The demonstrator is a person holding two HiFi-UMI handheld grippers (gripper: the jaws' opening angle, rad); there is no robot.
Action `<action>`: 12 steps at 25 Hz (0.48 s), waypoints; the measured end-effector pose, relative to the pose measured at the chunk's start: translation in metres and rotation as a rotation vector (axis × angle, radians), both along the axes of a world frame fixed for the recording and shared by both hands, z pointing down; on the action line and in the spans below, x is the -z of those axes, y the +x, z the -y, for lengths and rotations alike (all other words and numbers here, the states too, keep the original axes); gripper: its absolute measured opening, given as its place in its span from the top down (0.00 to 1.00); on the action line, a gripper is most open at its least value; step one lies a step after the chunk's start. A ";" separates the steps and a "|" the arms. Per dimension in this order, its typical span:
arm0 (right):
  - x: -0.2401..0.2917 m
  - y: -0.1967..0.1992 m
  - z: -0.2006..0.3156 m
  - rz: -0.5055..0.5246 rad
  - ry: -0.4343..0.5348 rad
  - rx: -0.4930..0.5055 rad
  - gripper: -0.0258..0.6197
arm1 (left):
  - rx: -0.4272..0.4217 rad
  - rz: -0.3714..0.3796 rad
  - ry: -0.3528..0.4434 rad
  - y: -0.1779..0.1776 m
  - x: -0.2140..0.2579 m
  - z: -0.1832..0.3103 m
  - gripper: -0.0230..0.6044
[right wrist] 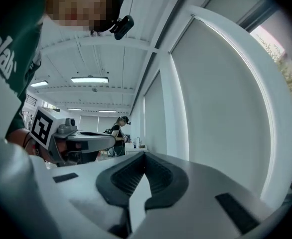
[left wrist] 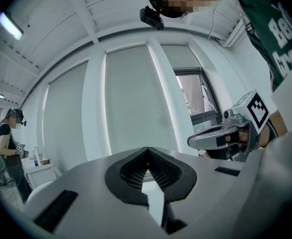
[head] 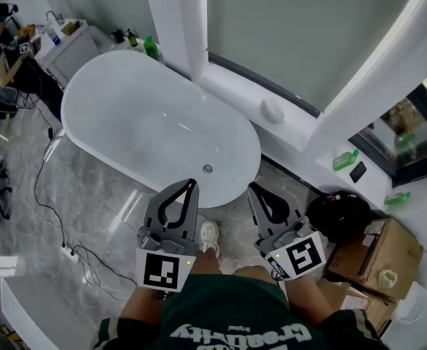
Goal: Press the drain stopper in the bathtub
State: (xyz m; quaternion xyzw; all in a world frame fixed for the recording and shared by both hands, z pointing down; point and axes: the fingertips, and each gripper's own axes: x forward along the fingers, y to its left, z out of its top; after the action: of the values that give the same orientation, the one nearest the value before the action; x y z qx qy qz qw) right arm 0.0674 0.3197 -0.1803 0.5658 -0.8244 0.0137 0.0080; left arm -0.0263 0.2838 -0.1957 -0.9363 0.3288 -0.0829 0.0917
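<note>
The oval white bathtub (head: 126, 115) has its long axis running upper left to lower right in the head view. Its round drain stopper (head: 207, 169) lies face-up on the bathtub floor near the person's end. The left gripper (head: 192, 184) and right gripper (head: 251, 187) are at that end, both closed and empty.

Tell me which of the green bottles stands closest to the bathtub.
The green bottle by the tub's far end; the other two lie on the right-hand sill.
</note>
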 end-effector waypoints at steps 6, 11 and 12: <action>-0.015 -0.003 0.057 -0.015 -0.044 -0.032 0.94 | -0.040 0.023 0.002 -0.003 -0.010 0.056 0.95; -0.031 -0.001 0.081 -0.055 -0.092 -0.052 0.94 | -0.052 0.047 -0.020 -0.004 -0.030 0.088 0.95; -0.035 0.000 0.085 -0.057 -0.100 -0.053 0.94 | -0.050 0.041 -0.030 -0.003 -0.033 0.093 0.95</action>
State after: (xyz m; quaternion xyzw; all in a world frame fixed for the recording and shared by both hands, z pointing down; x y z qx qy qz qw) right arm 0.0672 0.2346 -0.1453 0.5863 -0.8070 0.0391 0.0595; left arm -0.0297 0.1910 -0.1630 -0.9435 0.3023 -0.1045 0.0864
